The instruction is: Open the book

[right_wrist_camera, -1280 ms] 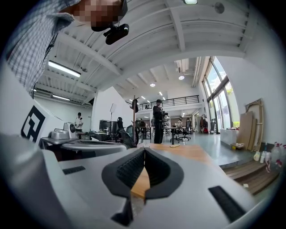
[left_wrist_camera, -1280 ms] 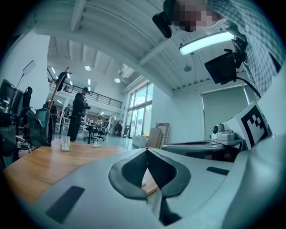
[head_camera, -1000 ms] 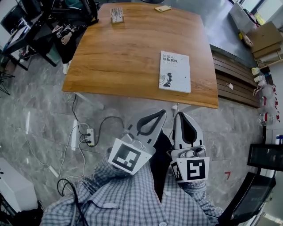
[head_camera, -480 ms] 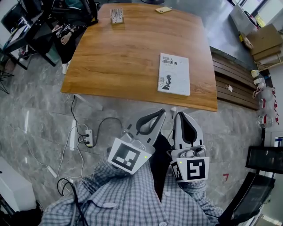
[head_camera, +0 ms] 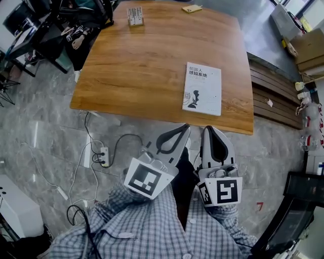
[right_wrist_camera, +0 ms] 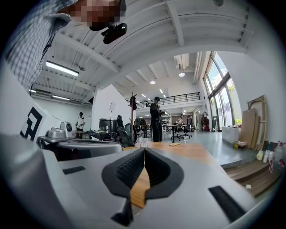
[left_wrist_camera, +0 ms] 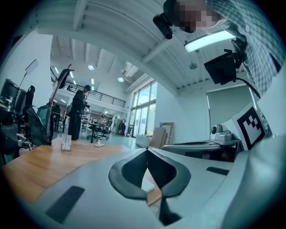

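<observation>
A power strip (head_camera: 104, 156) lies on the floor just off the table's (head_camera: 136, 66) near edge, toward its left corner. A small stand (head_camera: 134, 16) sits at the table's far edge, left of the middle. A yellow phone (head_camera: 191, 8) lies at the same edge, further right.

The left gripper (head_camera: 186, 127) hangs over the floor just short of the table's near edge. Its jaws are pressed together with nothing in them. Seen from its own camera, the left gripper (left_wrist_camera: 147, 149) has its tips meeting in a point, with only a strip of the table showing behind them.

The book (head_camera: 202, 88) lies closed and flat on the right part of the table, close to the near edge, cover up. Neither gripper touches it.

The right gripper (head_camera: 208, 128) hangs just beside the left one, also short of the table's near edge. Seen from its own camera, the right gripper (right_wrist_camera: 145, 149) has its jaws together and empty. Planks (head_camera: 276, 96) lie off the table's right side.
</observation>
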Motion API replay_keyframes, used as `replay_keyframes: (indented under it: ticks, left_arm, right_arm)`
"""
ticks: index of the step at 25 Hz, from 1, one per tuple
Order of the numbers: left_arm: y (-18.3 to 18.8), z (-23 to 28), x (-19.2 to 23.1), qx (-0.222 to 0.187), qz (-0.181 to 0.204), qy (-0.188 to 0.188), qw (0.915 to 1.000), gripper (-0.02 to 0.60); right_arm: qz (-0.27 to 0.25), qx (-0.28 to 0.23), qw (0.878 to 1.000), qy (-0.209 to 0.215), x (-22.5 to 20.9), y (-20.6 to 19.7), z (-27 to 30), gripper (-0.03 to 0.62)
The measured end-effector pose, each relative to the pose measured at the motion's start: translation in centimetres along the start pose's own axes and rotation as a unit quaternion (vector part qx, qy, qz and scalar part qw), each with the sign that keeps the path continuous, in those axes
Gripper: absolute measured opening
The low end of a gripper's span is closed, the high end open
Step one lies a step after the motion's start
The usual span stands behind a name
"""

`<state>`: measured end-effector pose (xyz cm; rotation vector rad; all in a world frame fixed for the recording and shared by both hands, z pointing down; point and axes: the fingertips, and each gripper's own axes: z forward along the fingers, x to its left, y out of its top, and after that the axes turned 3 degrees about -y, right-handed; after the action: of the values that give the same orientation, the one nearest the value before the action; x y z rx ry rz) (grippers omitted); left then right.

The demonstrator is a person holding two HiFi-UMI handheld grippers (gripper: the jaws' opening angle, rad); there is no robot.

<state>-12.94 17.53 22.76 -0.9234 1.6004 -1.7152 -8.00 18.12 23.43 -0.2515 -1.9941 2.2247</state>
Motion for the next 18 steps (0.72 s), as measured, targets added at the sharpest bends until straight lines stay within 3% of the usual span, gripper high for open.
replay_keyframes:
  ticks: [18]
  left_arm:
    - [-1.2,13.0,5.9,0.032,-0.015,0.062,0.9975,0.0]
  right_arm:
    - [0.028,0.028,0.998,0.051,-11.1,-0.7,10.8,0.02]
